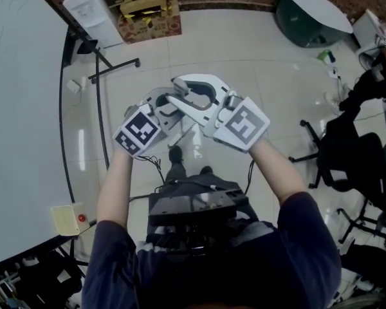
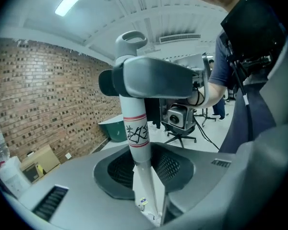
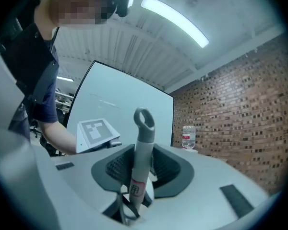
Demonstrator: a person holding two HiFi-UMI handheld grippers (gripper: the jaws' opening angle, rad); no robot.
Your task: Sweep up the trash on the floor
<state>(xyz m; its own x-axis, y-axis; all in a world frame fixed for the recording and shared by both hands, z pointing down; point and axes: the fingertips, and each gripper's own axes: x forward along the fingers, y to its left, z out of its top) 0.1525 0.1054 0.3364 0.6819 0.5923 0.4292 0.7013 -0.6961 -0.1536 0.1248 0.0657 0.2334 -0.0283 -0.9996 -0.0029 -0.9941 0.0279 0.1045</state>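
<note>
Grippers right of the large whiteboard: left gripper and right gripper both clamp the white, red-banded, ring-topped pole, jaws narrow, apparently for two-handed sweeping control.

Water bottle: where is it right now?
In the right gripper view the water bottle stands right of centre, in front of the brick wall, just past the right edge of the whiteboard.
</note>
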